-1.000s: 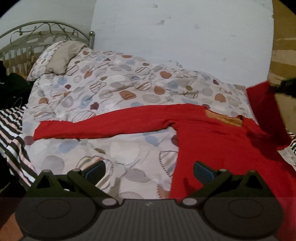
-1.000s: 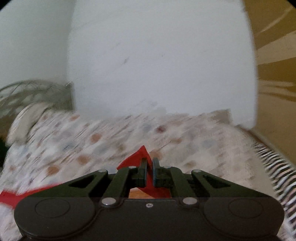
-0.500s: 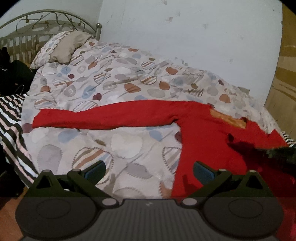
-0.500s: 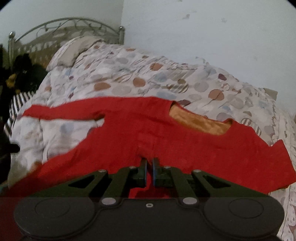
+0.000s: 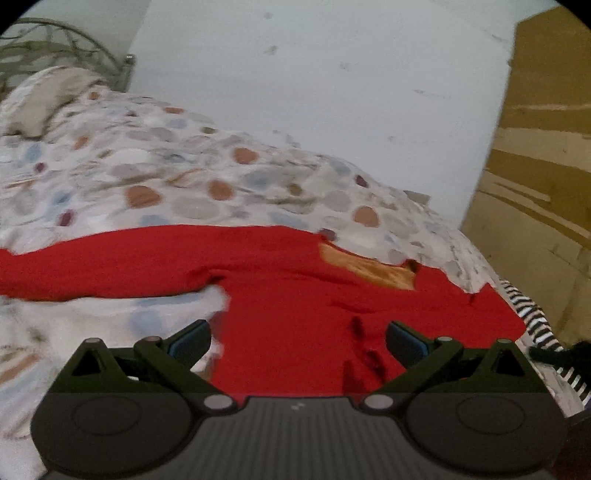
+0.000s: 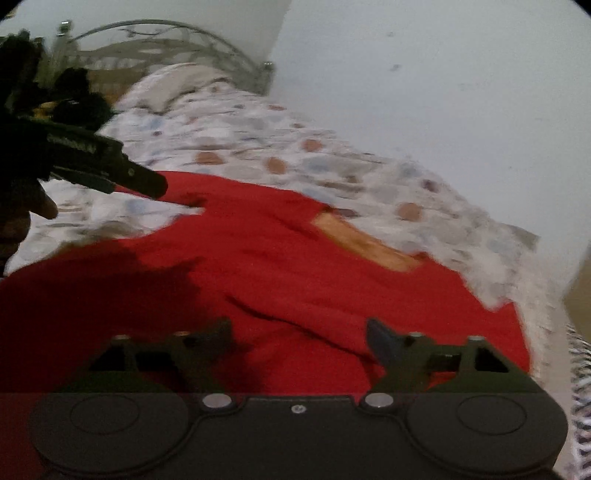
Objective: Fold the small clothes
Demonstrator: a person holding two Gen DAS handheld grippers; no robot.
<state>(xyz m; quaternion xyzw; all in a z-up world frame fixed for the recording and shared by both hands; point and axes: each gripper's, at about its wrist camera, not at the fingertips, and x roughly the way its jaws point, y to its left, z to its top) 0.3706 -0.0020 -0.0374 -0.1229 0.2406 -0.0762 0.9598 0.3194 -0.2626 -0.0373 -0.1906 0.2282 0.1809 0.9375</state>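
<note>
Headboard (image 6: 155, 40) and left tool (image 6: 147, 182) fully appear only rightward.

The garment (image 5: 303, 317) lies spread on the quilt (image 5: 192, 177), pillow (image 5: 40, 99) behind.

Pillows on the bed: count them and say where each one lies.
1. A single beige pillow lies at the head of the bed, beside the metal headboard, on the patterned duvet. The duvet may hide others.
</note>
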